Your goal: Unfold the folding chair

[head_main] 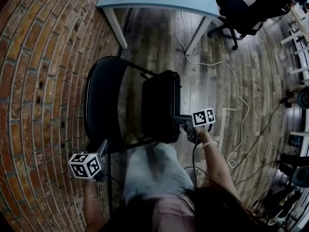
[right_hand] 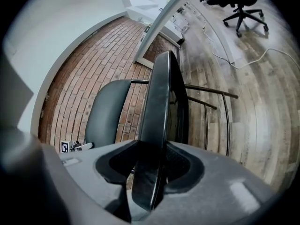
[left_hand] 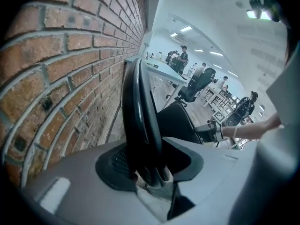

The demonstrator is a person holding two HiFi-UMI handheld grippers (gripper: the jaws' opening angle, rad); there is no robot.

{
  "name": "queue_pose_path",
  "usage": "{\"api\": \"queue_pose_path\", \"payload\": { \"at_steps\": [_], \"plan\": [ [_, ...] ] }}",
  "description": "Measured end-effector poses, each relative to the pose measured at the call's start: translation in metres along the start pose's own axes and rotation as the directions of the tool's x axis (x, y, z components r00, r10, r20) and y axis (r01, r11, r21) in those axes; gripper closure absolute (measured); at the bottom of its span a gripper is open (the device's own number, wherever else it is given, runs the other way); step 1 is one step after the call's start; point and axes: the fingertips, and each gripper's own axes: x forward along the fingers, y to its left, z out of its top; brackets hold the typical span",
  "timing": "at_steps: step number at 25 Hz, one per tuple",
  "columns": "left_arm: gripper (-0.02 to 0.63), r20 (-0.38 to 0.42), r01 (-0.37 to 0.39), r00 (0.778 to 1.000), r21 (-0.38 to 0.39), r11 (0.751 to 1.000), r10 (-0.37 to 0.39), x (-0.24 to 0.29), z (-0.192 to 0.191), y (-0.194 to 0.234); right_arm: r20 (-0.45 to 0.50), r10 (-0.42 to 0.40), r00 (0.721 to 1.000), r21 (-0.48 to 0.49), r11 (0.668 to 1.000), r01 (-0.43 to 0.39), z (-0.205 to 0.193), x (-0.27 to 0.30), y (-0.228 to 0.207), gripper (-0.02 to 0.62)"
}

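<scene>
Mid-unfolding of the folding chair (head_main: 108, 105), which stands partly open on the wooden floor (head_main: 212, 91) just beside the brick wall (head_main: 43, 81), directly in front of my legs. My left gripper (head_main: 103, 146) has the rounded rim of the backrest (left_hand: 140, 116) between its jaws. They stand fairly wide, with the pads closed against that thick black rim. My right gripper (head_main: 177, 121) takes the near edge of the seat (right_hand: 157, 125); its jaws also stand wide, one on each face of the panel, and appear to bear on it. The seat is seen edge-on and steeply tilted, well short of level, with a gap open between it and the backrest and the thin frame tubes showing between the two. I judge the step in hand to be the spreading of seat from back. The next move calls for holding the backrest steady near the wall while drawing the seat edge outward and down until it lies flat, keeping both grips from slipping. A table (head_main: 164, 1) stands beyond the chair, an office chair (head_main: 241, 11) farther right, and a pale cable (head_main: 231, 81) trails across the planks.
</scene>
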Motion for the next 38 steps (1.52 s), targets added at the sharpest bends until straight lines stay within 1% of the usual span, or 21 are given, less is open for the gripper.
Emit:
{"api": "queue_pose_path", "payload": {
  "at_steps": [10,26,33,38],
  "plan": [
    [0.437,0.008,-0.005,1.0,-0.019,1.0,0.005,0.01,-0.006,0.009,0.011,0.002,1.0,0.021,1.0,-0.002,-0.001,-0.019,-0.026,0.428],
    [0.433,0.019,0.011,1.0,-0.032,0.999,-0.01,0.026,-0.018,0.009,0.014,-0.01,1.0,0.05,0.999,0.009,-0.008,-0.051,-0.073,0.414],
    [0.431,0.019,0.015,1.0,-0.038,0.999,-0.014,0.032,-0.017,0.012,0.059,-0.013,0.998,0.065,0.998,0.009,-0.005,-0.061,-0.088,0.41],
    [0.431,0.025,0.026,0.999,-0.04,0.999,-0.025,0.036,-0.023,0.007,0.067,-0.035,0.997,0.075,0.997,0.03,-0.009,-0.073,-0.104,0.407]
  ]
}}
